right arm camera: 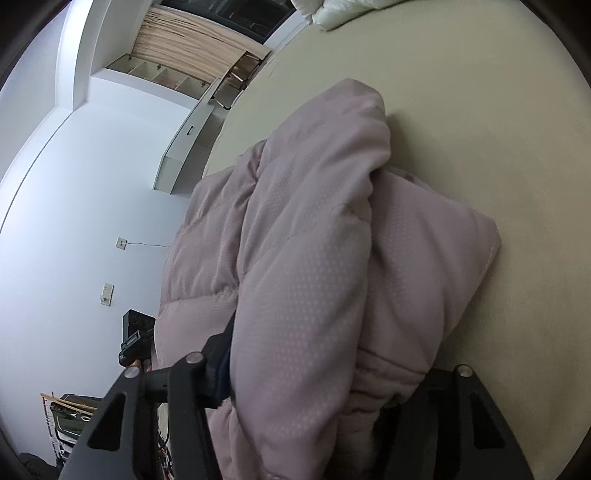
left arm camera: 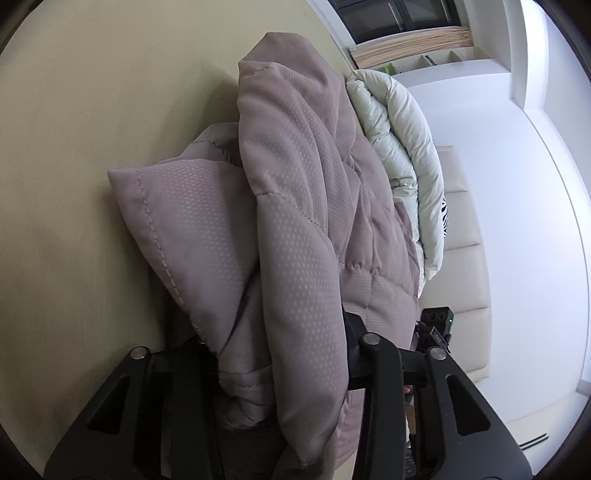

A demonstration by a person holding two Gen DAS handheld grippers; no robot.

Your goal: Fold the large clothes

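A mauve quilted puffer jacket [left arm camera: 295,206] hangs bunched between both grippers above a beige bed surface [left arm camera: 92,166]. My left gripper [left arm camera: 284,384] is shut on the jacket's fabric, which fills the space between its black fingers [left arm camera: 373,354]. In the right wrist view the same jacket [right arm camera: 314,266] is clamped in my right gripper [right arm camera: 314,391], whose black fingers [right arm camera: 207,373] press into the padding. The other gripper shows at the jacket's edge in each view [left arm camera: 437,323] [right arm camera: 135,338]. The fingertips are hidden by cloth.
A pale green duvet [left arm camera: 399,147] lies rolled on the bed beyond the jacket; it also shows in the right wrist view [right arm camera: 347,9]. A cream padded headboard [left arm camera: 465,258], white walls, shelves [right arm camera: 166,74] and a window with a beige blind [left arm camera: 413,42] surround the bed.
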